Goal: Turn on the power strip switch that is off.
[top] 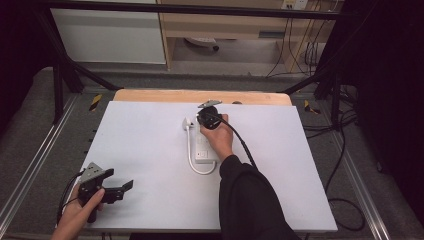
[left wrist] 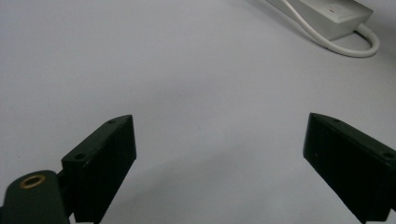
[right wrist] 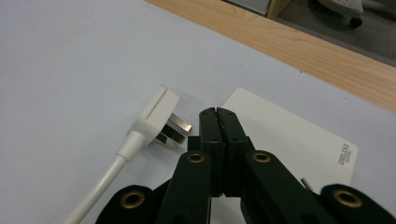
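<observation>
A white power strip [top: 202, 151] lies mid-table, and its white cable [top: 190, 155] loops round to a white plug [top: 187, 123] lying on its side beside the strip's far end. My right gripper [right wrist: 217, 115] is shut with nothing between its jaws. Its tips hover at the corner of the power strip [right wrist: 289, 135], just right of the plug [right wrist: 156, 116] and its metal prongs; whether they touch, I cannot tell. My left gripper [top: 122, 190] rests at the table's front left corner. In its own view the left gripper [left wrist: 219, 154] stands wide open over bare white surface, with the power strip [left wrist: 334, 14] far off.
The white tabletop [top: 145, 150] ends at a wooden strip [top: 200, 96] along the back edge. Beyond are grey floor, a shelf unit [top: 225, 25] and black frame bars [top: 65, 70]. Black cables [top: 340, 165] hang off the right side.
</observation>
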Tool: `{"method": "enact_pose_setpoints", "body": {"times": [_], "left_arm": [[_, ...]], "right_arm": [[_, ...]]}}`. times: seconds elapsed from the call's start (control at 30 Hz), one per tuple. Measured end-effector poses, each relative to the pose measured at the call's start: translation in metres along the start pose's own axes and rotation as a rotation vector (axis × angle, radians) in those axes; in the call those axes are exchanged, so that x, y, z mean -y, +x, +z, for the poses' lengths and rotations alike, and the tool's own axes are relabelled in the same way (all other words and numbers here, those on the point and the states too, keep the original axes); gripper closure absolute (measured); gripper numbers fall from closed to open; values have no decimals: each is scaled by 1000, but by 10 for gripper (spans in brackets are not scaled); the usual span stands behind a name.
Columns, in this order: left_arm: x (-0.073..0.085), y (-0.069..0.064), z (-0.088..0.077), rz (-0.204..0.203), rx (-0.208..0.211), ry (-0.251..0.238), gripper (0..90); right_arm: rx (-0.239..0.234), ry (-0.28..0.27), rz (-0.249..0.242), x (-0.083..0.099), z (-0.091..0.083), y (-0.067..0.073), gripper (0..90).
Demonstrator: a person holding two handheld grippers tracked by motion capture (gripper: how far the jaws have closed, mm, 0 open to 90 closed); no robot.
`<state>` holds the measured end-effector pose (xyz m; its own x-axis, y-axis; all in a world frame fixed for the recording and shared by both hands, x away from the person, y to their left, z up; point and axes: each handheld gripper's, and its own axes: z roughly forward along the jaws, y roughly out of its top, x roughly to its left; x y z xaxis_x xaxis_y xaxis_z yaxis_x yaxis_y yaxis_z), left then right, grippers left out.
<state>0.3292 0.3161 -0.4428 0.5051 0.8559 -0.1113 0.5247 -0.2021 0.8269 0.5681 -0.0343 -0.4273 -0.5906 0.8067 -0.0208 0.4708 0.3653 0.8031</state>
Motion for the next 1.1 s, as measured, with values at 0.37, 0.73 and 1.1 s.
{"method": "enact_pose_setpoints", "body": {"times": [0.37, 0.73, 1.1], "left_arm": [[0, 0, 0, 0, 1, 0, 95], [0, 0, 0, -1, 0, 2, 95], [0, 0, 0, -1, -2, 2, 95]], "right_arm": [[0, -25, 22, -3, -4, -2, 869], [-12, -62, 74, -7, -12, -5, 719], [-21, -78, 120, -12, -24, -4, 470]]}}
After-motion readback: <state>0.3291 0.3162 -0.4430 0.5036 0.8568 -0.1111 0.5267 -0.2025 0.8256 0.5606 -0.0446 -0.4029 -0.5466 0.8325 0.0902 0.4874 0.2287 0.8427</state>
